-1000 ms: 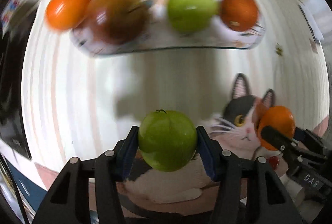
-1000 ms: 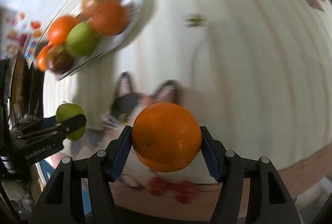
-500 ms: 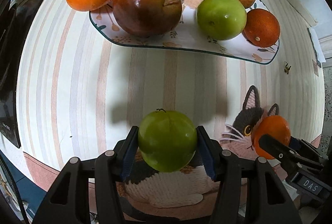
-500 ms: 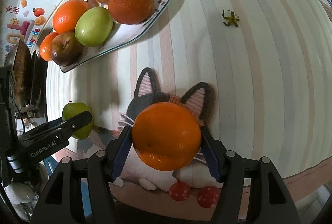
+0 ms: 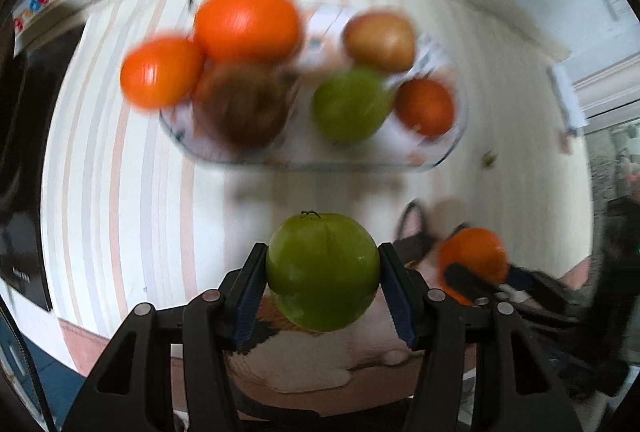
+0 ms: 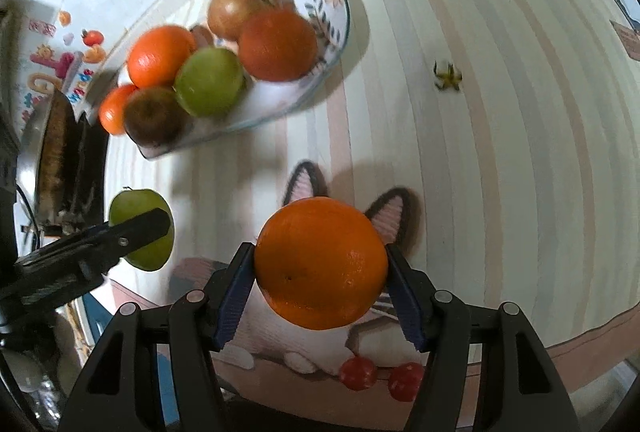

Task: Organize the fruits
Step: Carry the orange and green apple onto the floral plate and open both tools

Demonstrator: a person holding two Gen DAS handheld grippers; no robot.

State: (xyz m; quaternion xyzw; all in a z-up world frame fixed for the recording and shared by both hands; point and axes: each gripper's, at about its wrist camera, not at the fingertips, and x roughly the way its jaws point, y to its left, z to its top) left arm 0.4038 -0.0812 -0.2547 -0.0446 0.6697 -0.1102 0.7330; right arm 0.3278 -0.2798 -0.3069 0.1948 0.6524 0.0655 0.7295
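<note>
My left gripper [image 5: 322,284] is shut on a green apple [image 5: 323,270], held above the striped tablecloth, short of the patterned fruit plate [image 5: 444,152]. The plate holds several fruits: oranges [image 5: 246,24], a dark red apple [image 5: 240,106], a green apple [image 5: 350,104] and a yellow-red apple [image 5: 380,36]. My right gripper [image 6: 320,288] is shut on an orange [image 6: 320,262] above the cat-shaped mat [image 6: 306,182]. The left gripper with its green apple [image 6: 136,200] shows at the left of the right wrist view. The plate [image 6: 332,44] lies ahead to the left there.
A small dried fruit stem [image 6: 448,76] lies on the cloth right of the plate. Two red pompoms [image 6: 360,372] hang at the mat's near edge. A dark appliance [image 6: 60,160] stands at the left. A wall with stickers [image 6: 60,60] is behind the plate.
Both grippers still hold their fruits. The left wrist view has tilted up and back, so the plate sits lower and smaller in it. The right gripper has drawn nearer the plate.
</note>
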